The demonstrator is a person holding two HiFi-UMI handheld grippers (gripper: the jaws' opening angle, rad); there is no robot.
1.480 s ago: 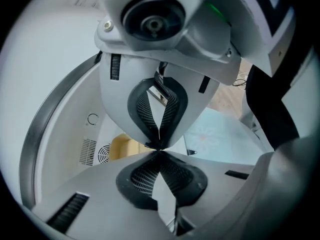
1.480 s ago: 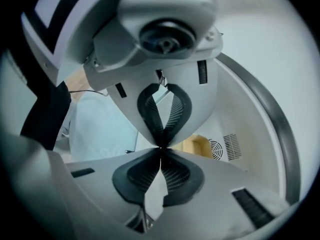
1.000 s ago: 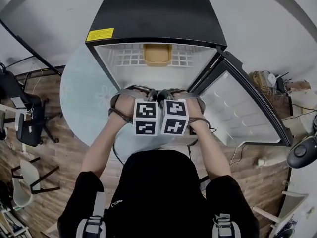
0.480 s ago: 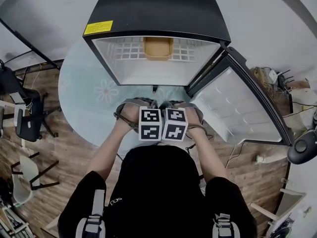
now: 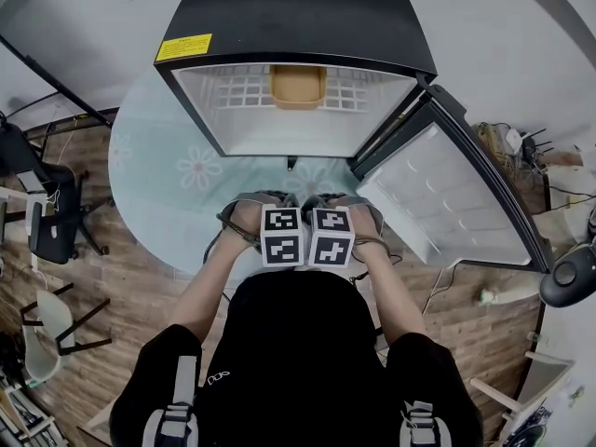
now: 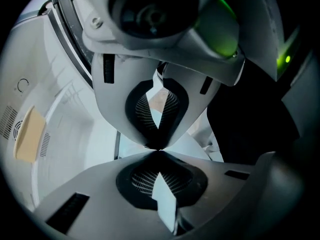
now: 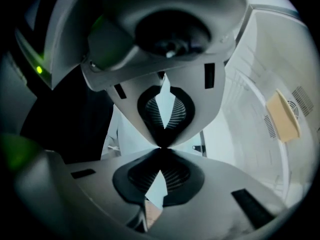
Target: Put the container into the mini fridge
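Container point(image 5: 298, 88) sits in the fridge point(image 5: 298, 21). Left gripper point(image 6: 158, 150) and right gripper point(image 7: 161, 148) are closed on nothing. An elbow could knock the open door point(image 5: 447, 208).

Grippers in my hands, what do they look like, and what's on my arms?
The left gripper and right gripper are pale grey plastic, with black ribbed pads in the jaws and green indicator lights. Each carries a white cube printed with black square markers. A thin dark cable trails by the left one. The black top is short-sleeved.
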